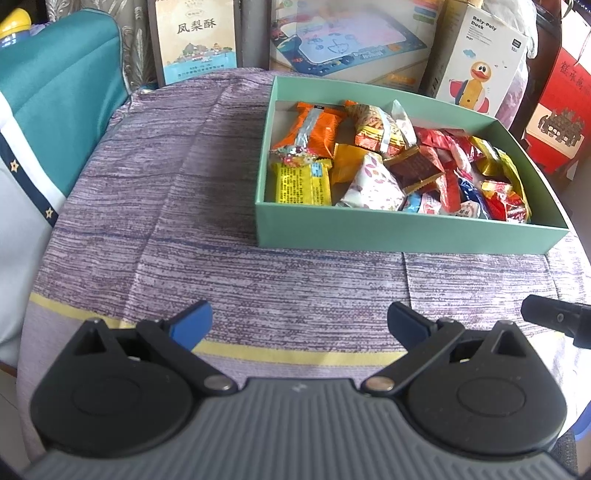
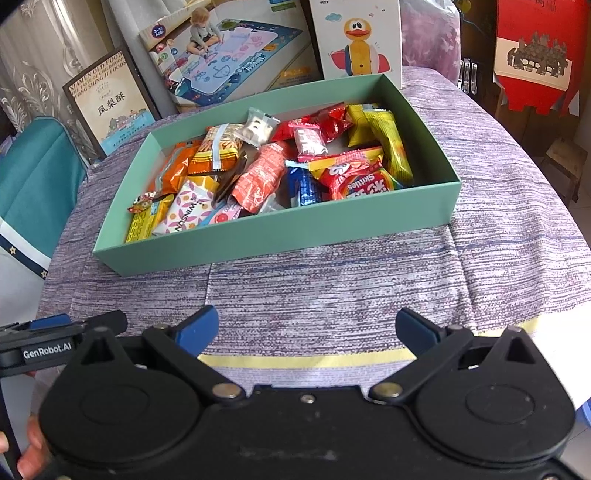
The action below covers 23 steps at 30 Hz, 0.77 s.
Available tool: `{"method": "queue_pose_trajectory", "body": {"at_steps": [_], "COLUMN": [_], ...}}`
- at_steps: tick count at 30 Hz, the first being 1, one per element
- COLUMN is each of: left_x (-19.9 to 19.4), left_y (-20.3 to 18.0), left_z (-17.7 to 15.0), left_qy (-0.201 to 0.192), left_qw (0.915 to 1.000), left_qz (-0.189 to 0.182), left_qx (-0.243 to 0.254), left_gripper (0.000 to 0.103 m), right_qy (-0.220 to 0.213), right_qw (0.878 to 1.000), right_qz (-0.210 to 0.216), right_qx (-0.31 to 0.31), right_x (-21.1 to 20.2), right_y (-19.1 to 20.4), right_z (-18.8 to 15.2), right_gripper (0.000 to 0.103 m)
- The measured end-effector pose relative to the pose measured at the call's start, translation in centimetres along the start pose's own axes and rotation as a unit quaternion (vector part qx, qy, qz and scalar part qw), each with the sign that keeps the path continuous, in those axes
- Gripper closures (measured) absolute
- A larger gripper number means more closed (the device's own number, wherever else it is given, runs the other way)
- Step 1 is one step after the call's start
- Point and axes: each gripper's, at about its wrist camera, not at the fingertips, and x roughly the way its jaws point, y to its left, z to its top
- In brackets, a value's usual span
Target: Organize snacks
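Observation:
A mint-green box [image 1: 406, 233] stands on the purple-striped tablecloth and holds several wrapped snacks. Among them are an orange pack [image 1: 314, 127], a yellow bar [image 1: 301, 182] and a white floral pack [image 1: 373, 182]. The right wrist view shows the same box [image 2: 280, 236] with a red Skittles bag [image 2: 356, 179] and a blue pack [image 2: 304, 186] near its front wall. My left gripper [image 1: 300, 325] is open and empty over the cloth in front of the box. My right gripper [image 2: 308, 328] is open and empty, also short of the box.
A pineapple-cake box [image 1: 195, 37], a doodle-mat box [image 1: 347, 35] and a Roly-Poly Duck box [image 1: 476, 70] stand behind the snack box. A red carton [image 1: 561, 110] is at the far right. A teal chair back [image 1: 62, 92] is at the left.

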Motion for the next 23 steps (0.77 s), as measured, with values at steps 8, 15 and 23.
{"method": "queue_pose_trajectory", "body": {"at_steps": [8, 15, 23], "left_x": [-0.3, -0.6, -1.2], "left_y": [-0.1, -0.1, -0.6], "left_z": [0.0, 0.2, 0.7], "left_qy": [-0.004, -0.007, -0.009], "left_qw": [0.9999, 0.9999, 0.9998], "left_qz": [-0.010, -0.013, -0.006], "left_qx": [0.001, 0.003, 0.014], "left_gripper": [0.000, 0.000, 0.000], "right_qy": [0.000, -0.004, -0.007], "right_qw": [1.000, 1.000, 1.000], "right_qz": [0.002, -0.001, -0.004], "right_qx": [-0.003, -0.003, -0.005], "right_x": [0.0, -0.3, -0.5], "right_y": [0.1, 0.0, -0.1], "right_z": [-0.1, 0.2, 0.3], "right_gripper": [0.000, 0.000, 0.000]}}
